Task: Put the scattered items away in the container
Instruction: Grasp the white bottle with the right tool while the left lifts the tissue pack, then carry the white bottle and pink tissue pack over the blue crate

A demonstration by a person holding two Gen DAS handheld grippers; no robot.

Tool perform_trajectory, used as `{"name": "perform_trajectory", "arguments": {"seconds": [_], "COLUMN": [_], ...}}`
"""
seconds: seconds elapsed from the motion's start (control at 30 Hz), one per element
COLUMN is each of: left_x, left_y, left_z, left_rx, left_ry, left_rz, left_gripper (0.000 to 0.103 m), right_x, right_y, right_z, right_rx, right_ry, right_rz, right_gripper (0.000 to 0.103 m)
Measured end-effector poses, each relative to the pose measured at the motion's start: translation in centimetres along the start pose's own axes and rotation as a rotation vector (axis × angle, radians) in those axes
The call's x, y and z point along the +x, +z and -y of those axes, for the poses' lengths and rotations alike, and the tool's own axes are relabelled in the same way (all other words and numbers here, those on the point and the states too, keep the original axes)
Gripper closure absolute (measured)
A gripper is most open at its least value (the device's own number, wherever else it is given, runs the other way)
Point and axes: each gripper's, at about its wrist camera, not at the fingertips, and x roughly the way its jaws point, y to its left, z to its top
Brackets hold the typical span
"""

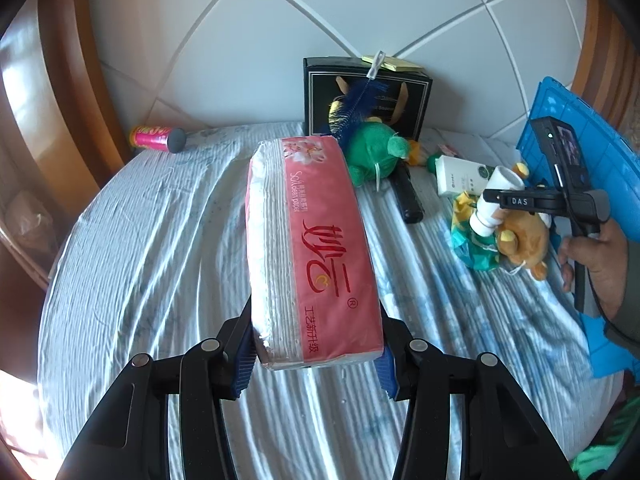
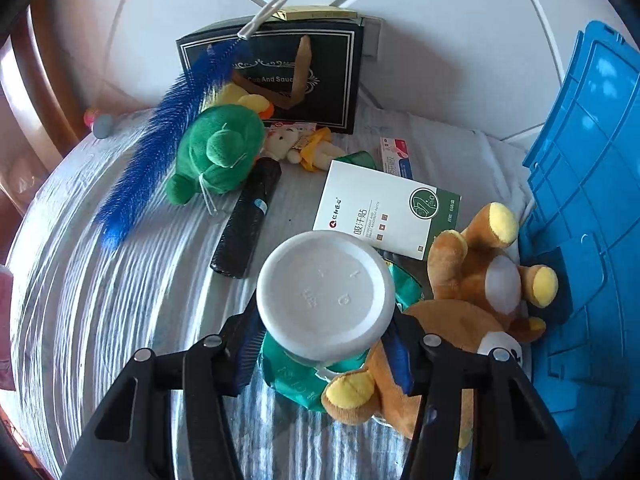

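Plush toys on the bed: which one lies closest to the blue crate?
The brown bear. It lies on its back right against the blue crate, while the green plush and the small yellow-dressed one sit farther off by the black box.

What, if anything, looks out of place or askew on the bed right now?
The blue bottle brush leans diagonally from the black gift box across the green plush toy; the brown teddy bear lies tumbled against the blue container.

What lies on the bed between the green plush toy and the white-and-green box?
In the right wrist view, a black roll lies between the green plush toy and the white-and-green box.
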Motion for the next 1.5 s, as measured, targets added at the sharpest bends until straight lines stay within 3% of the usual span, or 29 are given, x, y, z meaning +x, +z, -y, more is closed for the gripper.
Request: {"name": "perform_trajectory", "arguments": {"seconds": [0.73,0.93,1.5], "left_x": [-7.3,-8.8,-11.9], "left_y": [-0.2,-1.1,-1.9], "left_z": [0.3,0.7,4.6], "left_rx": [-0.029,-0.027,-0.031], "left_ry": [-0.006,0.026,0.041], "left_rz": [0.083,0.085,0.116], "left_gripper": [0.055,0.055,0.055], "right_x": [-15.8,-19.4,-27.9], "right_y": [-3.3,-4.9,-7.2], "right_z": [-3.7,-4.1,0.3], "right_rx": [-0.136,-0.159,-0.120], "right_ry": [0.105,0.150,0.250], "right_rz": [0.089,0.106,0.176], "right_gripper": [0.050,0.050,0.050]}}
